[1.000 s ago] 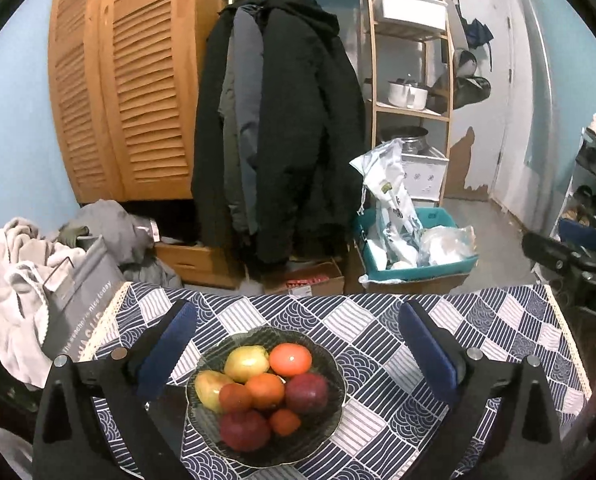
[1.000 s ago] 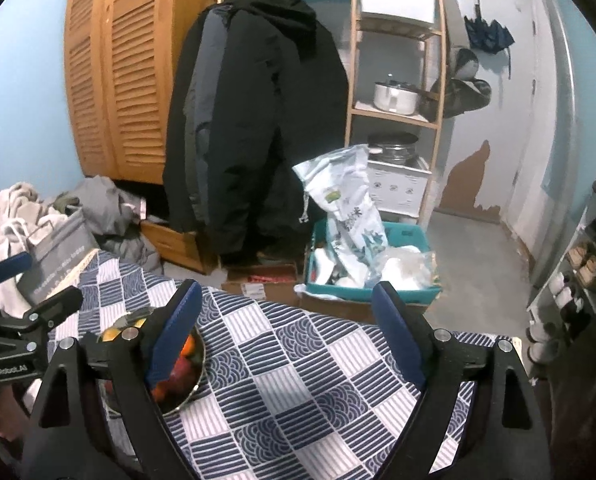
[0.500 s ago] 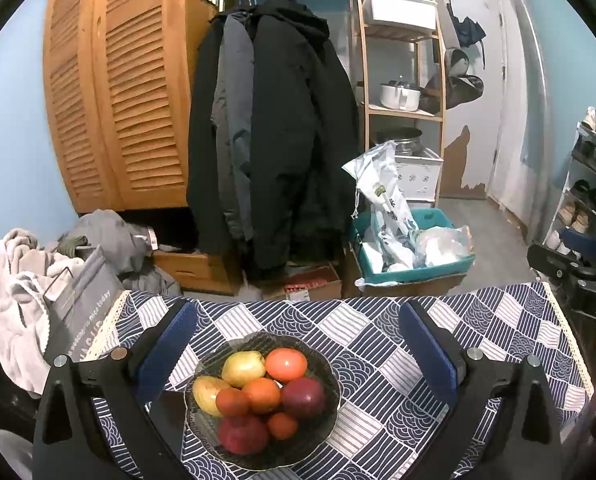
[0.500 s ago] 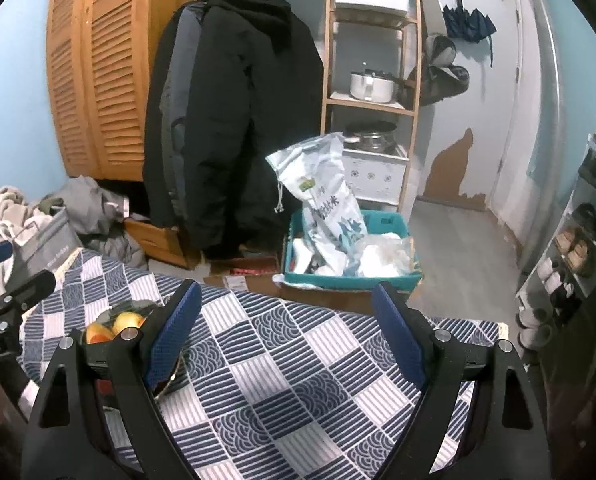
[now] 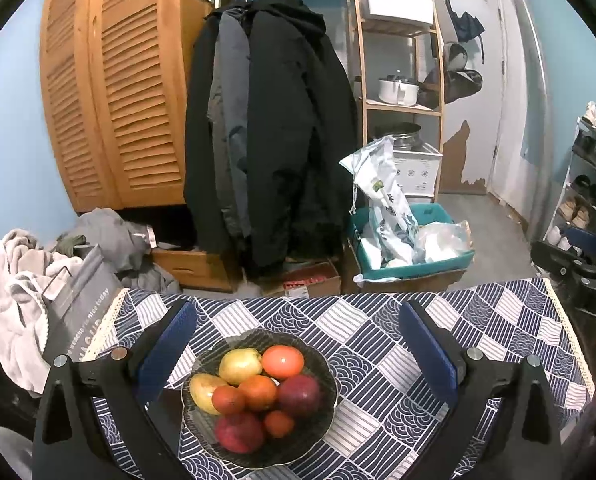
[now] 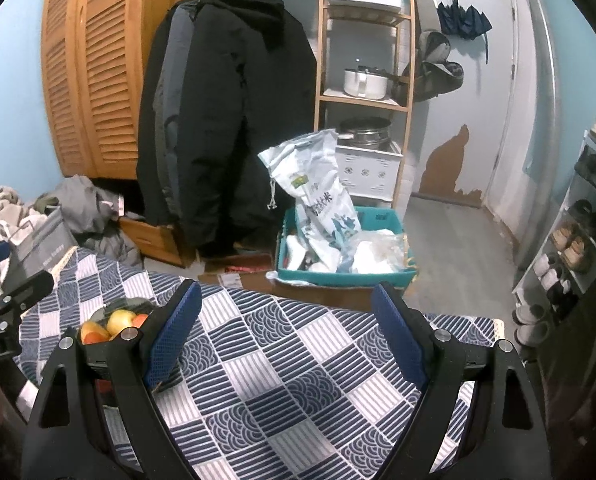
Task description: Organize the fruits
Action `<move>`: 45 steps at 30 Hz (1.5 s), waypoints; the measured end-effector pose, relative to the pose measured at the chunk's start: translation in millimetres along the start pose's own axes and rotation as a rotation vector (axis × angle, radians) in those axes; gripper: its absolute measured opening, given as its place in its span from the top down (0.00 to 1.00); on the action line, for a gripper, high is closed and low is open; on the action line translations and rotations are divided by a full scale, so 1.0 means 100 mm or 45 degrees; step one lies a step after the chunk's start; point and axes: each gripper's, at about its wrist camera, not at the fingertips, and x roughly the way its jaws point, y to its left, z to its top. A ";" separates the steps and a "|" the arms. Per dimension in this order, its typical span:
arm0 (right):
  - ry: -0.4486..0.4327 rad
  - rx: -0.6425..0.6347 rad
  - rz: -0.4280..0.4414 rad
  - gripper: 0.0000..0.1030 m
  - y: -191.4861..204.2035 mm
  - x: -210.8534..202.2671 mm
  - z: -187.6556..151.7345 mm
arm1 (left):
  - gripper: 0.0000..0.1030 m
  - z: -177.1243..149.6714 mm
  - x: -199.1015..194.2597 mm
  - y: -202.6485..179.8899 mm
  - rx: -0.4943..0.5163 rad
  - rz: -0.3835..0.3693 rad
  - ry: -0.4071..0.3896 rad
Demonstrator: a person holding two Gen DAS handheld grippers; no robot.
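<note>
- Fruits (image 5: 260, 396) fill a dark glass bowl (image 5: 321, 420) on the blue-and-white patterned tablecloth (image 5: 369, 328), at the table's left part.
- Left gripper (image 5: 296, 350) hangs above the bowl, its blue-padded fingers (image 5: 166, 350) spread wide and empty, with the fruit between them.
- Right gripper (image 6: 286, 334) hangs over bare cloth to the right of the bowl, jaws likewise released, grasping nothing.
- Beyond the table's far edge, a teal crate (image 6: 337, 276) holds bags.

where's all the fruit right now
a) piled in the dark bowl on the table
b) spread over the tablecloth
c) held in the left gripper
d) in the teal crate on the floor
a: the fruit sits heaped in the dark bowl, and both the left gripper and the right gripper are open and empty.
</note>
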 end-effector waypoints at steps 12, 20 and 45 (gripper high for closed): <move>0.009 0.000 -0.007 0.16 -0.07 -0.01 -0.01 | 0.01 0.01 -0.01 -0.03 0.001 -0.001 -0.004; 0.008 -0.003 -0.010 0.16 -0.06 -0.01 -0.01 | 0.01 0.02 0.00 -0.04 -0.005 0.007 -0.003; 0.011 -0.007 -0.013 0.16 -0.06 -0.01 -0.01 | 0.01 0.03 -0.03 -0.05 -0.016 0.009 -0.008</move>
